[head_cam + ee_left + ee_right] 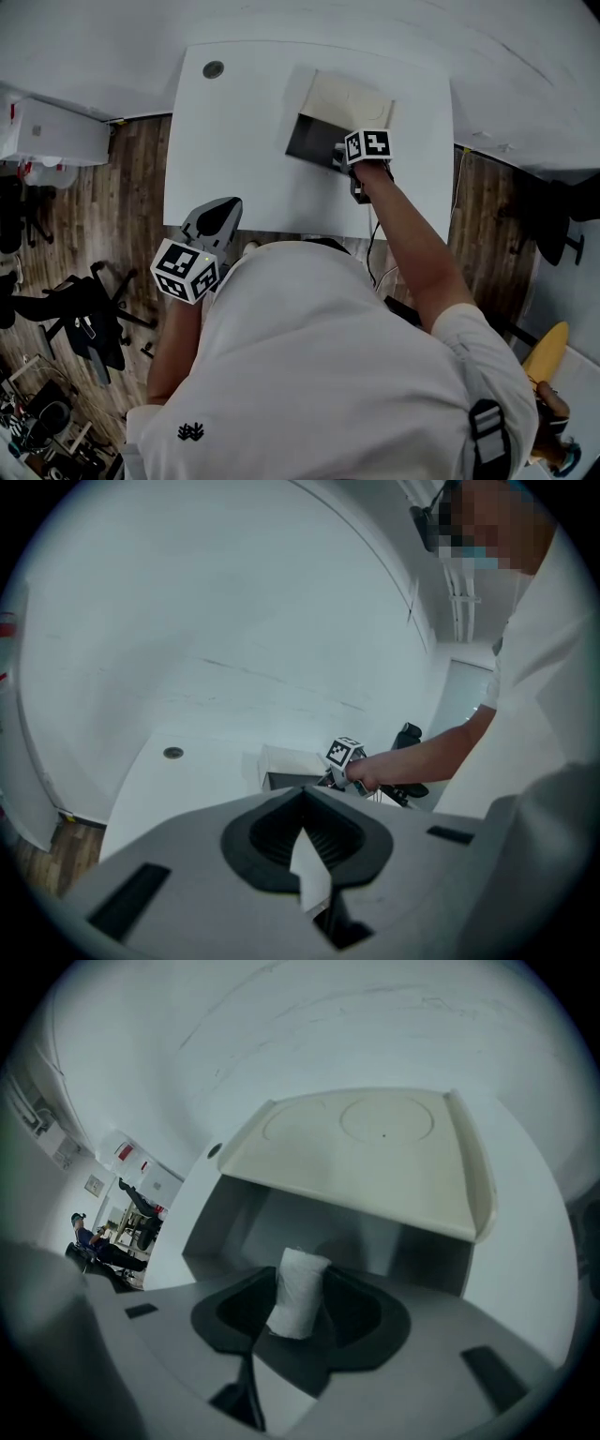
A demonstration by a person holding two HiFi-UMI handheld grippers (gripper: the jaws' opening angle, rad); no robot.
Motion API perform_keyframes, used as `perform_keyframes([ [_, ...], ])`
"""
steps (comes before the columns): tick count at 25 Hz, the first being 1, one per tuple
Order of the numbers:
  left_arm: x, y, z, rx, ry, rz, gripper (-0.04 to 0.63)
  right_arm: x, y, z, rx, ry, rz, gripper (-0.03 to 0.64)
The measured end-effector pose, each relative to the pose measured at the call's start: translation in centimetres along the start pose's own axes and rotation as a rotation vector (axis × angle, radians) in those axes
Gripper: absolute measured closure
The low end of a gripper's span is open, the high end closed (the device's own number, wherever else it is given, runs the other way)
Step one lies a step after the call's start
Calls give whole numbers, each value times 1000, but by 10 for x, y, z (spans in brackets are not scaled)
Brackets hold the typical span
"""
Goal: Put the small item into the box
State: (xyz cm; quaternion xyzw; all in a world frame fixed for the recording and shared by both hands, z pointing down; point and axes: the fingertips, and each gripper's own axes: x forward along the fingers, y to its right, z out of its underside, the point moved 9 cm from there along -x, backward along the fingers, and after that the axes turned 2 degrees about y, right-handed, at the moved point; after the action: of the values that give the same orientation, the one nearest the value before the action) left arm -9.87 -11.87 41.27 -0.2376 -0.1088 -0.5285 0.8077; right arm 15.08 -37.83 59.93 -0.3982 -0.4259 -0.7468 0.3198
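Snugly around roll (pixel 298 1302): right hand-held gripper (pixel 303 1281)

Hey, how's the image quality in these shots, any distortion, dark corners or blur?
Head view: evenly lit and sharp, table bright white. Left gripper view: fisheye bends the wall, corners go black. Right gripper view: same black corners, box lid bowed, its inside shaded, white roll sharp.

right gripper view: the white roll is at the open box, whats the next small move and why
Probably open the right hand-held gripper and let the white roll drop. The roll stands between the jaws, right at the mouth of the box. The box's lid is raised and its grey inside lies just beyond the roll.
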Motion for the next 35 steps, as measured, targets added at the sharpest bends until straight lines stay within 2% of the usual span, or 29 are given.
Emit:
perform_keyframes([
  [12, -25, -7, 9, -3, 13, 10, 588, 4, -2, 5, 64, 8, 51, 431],
  [22, -27, -12, 11, 13, 14, 82, 588, -14, -8, 11, 64, 77, 105, 425],
  [27, -36, -17, 16, 27, 18, 120, 588, -32, -14, 22, 77, 146, 129, 427],
  [30, -40, -18, 21, 35, 14, 149, 588, -45, -21, 33, 75, 188, 132, 437],
  [35, -50, -19, 28, 59, 11, 203, 588, -68, -40, 59, 62, 264, 134, 510],
])
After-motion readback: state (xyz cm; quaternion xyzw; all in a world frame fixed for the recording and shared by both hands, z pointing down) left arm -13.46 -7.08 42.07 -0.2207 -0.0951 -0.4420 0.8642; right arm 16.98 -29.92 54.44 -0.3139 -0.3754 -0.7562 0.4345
